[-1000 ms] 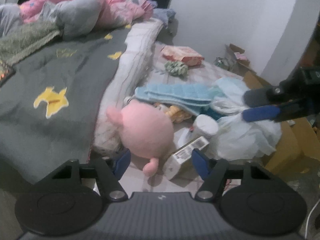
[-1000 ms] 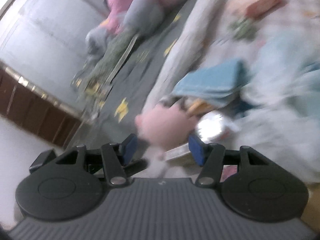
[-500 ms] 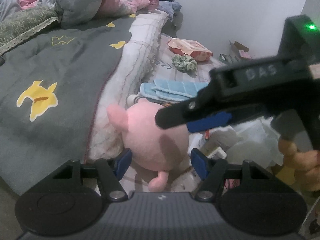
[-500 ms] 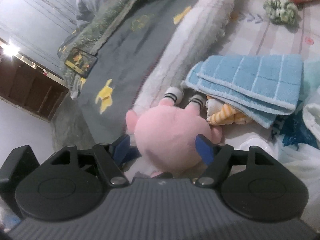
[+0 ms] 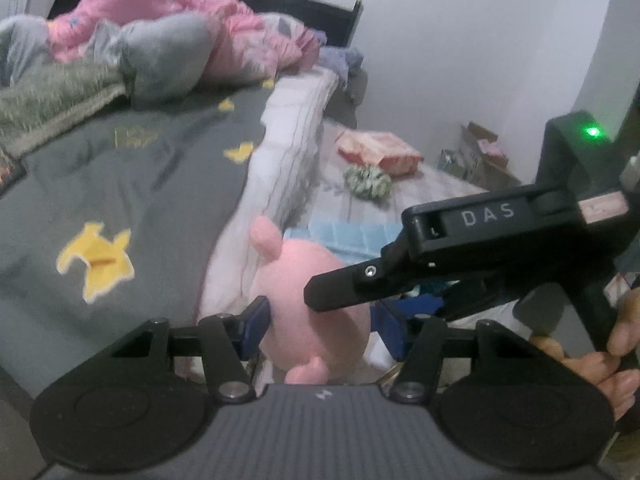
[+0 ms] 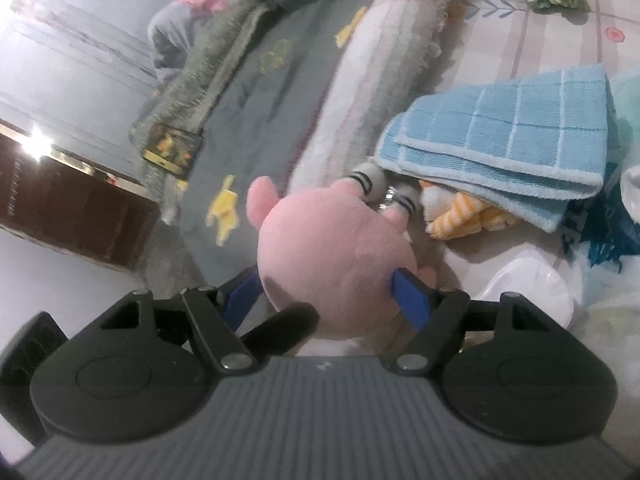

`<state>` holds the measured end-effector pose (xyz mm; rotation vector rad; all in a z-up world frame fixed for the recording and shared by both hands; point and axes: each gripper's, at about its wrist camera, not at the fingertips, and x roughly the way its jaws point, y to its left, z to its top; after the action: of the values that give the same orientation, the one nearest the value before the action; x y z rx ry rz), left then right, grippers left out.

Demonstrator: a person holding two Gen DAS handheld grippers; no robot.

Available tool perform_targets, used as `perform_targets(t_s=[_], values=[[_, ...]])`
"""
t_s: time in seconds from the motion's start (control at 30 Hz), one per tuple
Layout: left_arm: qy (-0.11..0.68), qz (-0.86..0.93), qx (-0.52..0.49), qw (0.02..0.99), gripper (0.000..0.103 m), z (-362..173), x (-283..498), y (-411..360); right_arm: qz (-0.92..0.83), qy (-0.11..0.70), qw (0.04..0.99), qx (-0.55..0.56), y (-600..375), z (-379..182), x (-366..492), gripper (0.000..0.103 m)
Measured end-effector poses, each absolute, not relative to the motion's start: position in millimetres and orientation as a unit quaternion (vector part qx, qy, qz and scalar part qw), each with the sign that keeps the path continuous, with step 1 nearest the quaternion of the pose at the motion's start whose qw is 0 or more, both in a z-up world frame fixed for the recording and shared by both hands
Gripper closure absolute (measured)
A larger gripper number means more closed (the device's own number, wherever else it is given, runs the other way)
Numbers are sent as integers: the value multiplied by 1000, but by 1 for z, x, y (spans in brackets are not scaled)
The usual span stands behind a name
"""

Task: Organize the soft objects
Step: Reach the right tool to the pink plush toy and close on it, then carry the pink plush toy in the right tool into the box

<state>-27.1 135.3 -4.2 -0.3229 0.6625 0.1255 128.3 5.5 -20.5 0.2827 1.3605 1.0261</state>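
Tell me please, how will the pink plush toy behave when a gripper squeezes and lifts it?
The pink plush toy looks round and stuffed, so it will probably squash between the blue pads rather than resist. It seems light for its size. Its fuzzy fabric should grip well, though the round body might bulge out of the right gripper if pinched shallowly.

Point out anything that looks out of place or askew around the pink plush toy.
The round pink plush toy lies tipped over, striped feet toward the folded blue checked towel, wedged against clutter beside the bed. An orange-and-white striped soft toy is jammed under that towel.
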Motion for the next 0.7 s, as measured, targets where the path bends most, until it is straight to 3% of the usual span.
perform_targets(t_s=[0.7], values=[[241, -6, -38, 970, 45, 85, -39, 36, 474, 510, 662, 277, -122, 42, 121, 31]])
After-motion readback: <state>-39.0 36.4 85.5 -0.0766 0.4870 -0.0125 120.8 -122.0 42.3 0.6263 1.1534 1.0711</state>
